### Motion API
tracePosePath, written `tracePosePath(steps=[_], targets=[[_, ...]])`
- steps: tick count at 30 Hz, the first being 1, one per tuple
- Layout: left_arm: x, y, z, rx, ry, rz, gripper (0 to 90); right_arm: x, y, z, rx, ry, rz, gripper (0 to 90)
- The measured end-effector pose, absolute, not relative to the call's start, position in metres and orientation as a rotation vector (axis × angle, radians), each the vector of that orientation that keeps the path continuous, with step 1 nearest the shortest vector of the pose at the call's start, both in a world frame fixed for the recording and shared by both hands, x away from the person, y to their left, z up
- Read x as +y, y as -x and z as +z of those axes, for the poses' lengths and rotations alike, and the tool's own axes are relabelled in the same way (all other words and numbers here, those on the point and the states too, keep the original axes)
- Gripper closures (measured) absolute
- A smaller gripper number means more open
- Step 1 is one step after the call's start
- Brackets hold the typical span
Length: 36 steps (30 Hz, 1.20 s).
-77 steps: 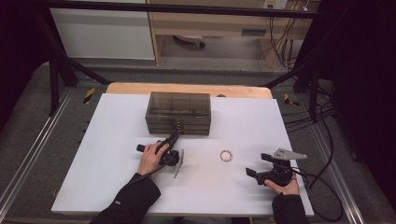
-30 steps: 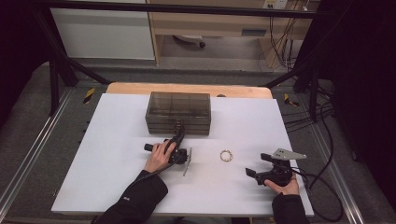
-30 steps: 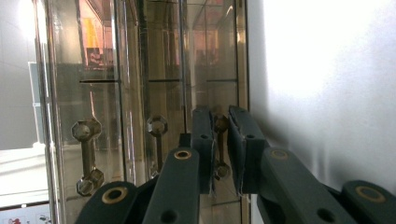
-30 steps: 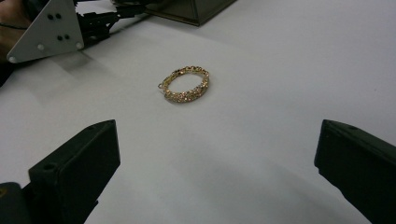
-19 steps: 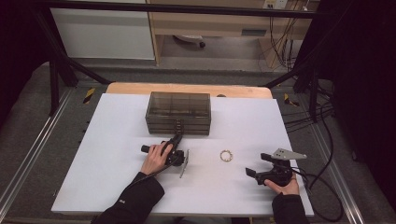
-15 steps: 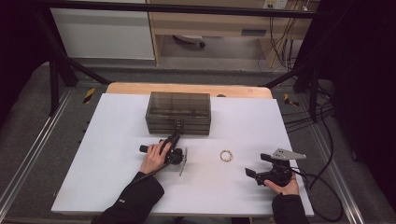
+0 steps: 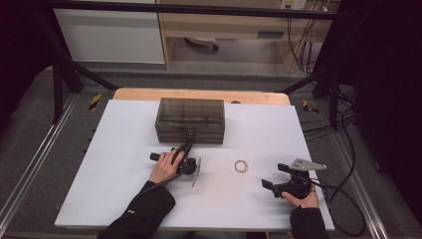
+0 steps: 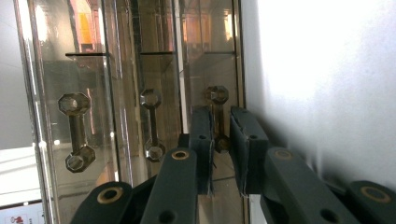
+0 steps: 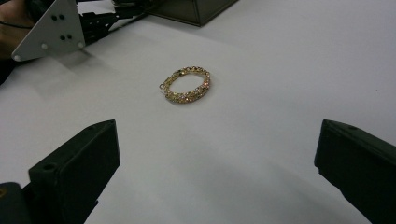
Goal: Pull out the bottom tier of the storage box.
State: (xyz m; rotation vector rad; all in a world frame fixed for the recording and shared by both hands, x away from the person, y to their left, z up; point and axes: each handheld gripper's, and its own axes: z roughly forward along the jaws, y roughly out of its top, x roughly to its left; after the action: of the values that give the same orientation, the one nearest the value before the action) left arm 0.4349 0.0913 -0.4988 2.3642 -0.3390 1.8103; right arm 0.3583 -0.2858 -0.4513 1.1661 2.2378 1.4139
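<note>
High view: smoked, see-through plastic drawer box (image 7: pixel 189 119) on matte white table (image 7: pixel 99 164), left gripper (image 7: pixel 188 141) at its front. Left gripper view: black jaws clamped on lowest drawer handle (image 8: pixel 218 119), a slim bar with faceted knob ends, beside the table. Just closing a little on it. Right gripper (image 7: pixel 268 185) held wide apart, nothing between; beaded gold bracelet (image 9: pixel 187 84), a small coiled ring, lying ahead on the table.
</note>
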Motion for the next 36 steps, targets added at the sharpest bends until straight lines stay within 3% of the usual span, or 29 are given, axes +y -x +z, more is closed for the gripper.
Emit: tracePosePath(steps=[36], targets=[[0.097, -0.424, -0.496, -0.354, -2.369, 1.75, 79.7, -0.286, -0.359, -0.452, 2.241, -1.161, 1.406, 0.7]])
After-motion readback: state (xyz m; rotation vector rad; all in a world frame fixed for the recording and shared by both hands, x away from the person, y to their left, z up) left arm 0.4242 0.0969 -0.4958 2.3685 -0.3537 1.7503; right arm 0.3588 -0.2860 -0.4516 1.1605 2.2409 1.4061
